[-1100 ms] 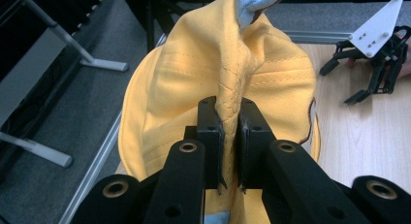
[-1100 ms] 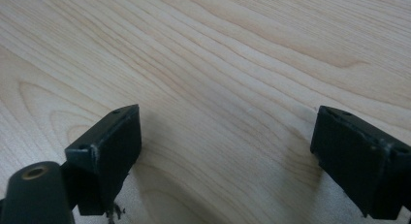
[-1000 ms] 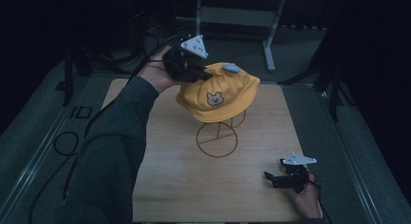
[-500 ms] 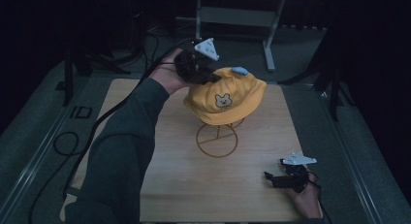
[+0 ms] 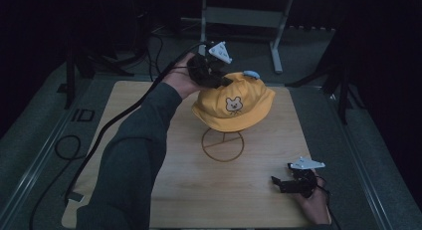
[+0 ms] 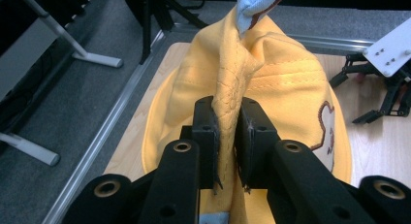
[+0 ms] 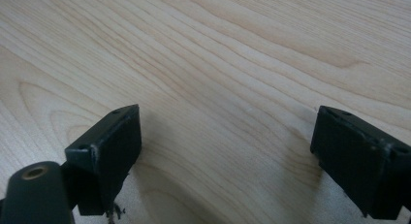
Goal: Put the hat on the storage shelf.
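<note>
A yellow cap [image 5: 234, 105] with a bear face and a light blue top tab [image 5: 251, 74] sits on a wire stand [image 5: 222, 144] at the middle of the wooden table [image 5: 149, 110]. My left gripper [image 5: 226, 82] is at the cap's back left. In the left gripper view its pads pinch a raised fold of the cap [image 6: 291, 88] between them [image 6: 227, 136]. The jaws have just been opening a little, with the fold still touching both pads. My right gripper [image 5: 278, 182] rests near the table's front right, open wide over bare wood [image 7: 228, 151].
The stand's round wire base [image 5: 222, 145] lies on the table below the cap. Cables [image 5: 64, 150] trail over the floor at the left. A metal frame [image 5: 244, 16] stands beyond the table's far edge.
My left hand has carried the cap to the right and slightly down over the stand. The right gripper has stayed where it was.
</note>
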Action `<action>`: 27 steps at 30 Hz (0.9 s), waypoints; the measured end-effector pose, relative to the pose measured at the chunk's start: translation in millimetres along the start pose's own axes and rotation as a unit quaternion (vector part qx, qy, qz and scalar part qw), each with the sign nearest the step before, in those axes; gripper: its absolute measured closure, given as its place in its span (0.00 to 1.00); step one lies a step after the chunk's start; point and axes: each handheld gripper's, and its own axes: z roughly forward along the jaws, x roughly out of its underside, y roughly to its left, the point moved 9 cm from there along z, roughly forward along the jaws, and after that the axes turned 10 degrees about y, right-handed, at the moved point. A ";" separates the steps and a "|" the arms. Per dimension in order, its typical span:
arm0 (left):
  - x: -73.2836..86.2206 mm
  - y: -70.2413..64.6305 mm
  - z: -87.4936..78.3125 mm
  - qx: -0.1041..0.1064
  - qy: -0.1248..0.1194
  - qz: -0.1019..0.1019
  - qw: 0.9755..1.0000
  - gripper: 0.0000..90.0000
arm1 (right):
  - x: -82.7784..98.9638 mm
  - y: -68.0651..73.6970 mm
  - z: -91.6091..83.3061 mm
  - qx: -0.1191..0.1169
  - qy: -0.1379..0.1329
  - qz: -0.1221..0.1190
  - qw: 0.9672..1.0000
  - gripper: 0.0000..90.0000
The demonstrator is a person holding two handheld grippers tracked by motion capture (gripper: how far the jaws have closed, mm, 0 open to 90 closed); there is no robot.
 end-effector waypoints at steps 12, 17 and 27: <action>0.8 -5.0 12.1 -0.004 0.007 0.004 1.000 0.64 | 0.0 0.0 0.0 0.000 0.000 0.000 1.000 0.12; 2.8 -4.8 9.0 -0.004 0.003 0.005 1.000 0.67 | 0.0 0.0 0.0 0.000 0.000 0.000 1.000 0.12; 17.8 -8.6 7.2 -0.010 0.011 0.020 1.000 0.89 | 0.0 0.0 0.0 0.000 0.000 0.000 1.000 0.12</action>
